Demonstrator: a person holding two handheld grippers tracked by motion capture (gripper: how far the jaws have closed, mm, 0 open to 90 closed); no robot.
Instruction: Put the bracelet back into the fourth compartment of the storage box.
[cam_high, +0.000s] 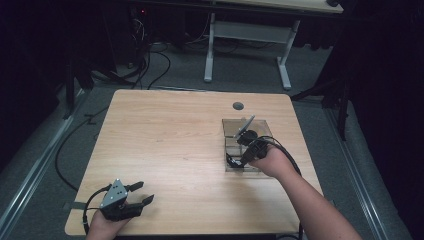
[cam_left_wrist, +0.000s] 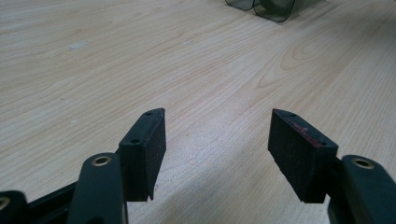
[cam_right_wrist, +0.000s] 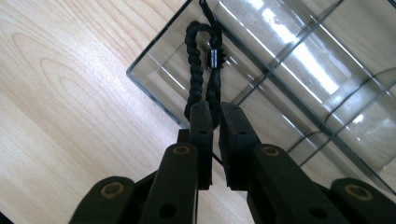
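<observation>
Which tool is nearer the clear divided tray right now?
Right. The right tool is over the clear divided tray's near corner, shut on a black braided cord. The left tool rests open at the table's near-left corner, well away from it.

No legible text or labels anywhere.

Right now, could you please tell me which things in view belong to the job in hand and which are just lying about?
In the job:
- black braided cord, pinched in the right gripper
- clear divided tray

Lying about:
- left gripper, jaws open, idle at the table's near corner
- cables on the floor
</observation>
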